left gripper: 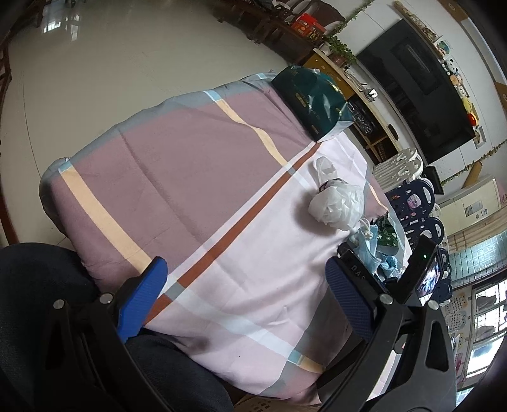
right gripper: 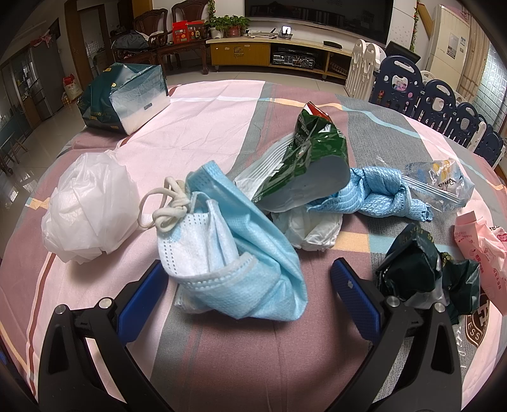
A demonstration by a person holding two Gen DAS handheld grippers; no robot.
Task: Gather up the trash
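Trash lies on a table under a striped pink cloth [right gripper: 221,104]. In the right wrist view my right gripper [right gripper: 250,293] is open, its blue fingers either side of a crumpled blue face mask [right gripper: 244,250]. Beyond it lie a green snack wrapper [right gripper: 313,158], a blue woven cloth [right gripper: 377,193], a clear wrapper [right gripper: 440,180], white tissue [right gripper: 313,228], a dark green crumpled wrapper [right gripper: 418,266] and a pink packet [right gripper: 481,253]. A white plastic bag [right gripper: 88,206] sits left. A dark green bag [right gripper: 123,98] lies on its side far left. My left gripper [left gripper: 247,294] is open over bare cloth; the white plastic bag [left gripper: 339,202] lies ahead.
The person's dark-clothed legs [left gripper: 41,285] sit at the table's near edge in the left wrist view. The other gripper's body with a small screen [left gripper: 424,275] shows at right. Beyond the table stand a TV cabinet [right gripper: 272,54], wooden chairs [right gripper: 152,22] and blue-and-white playpen panels [right gripper: 437,101].
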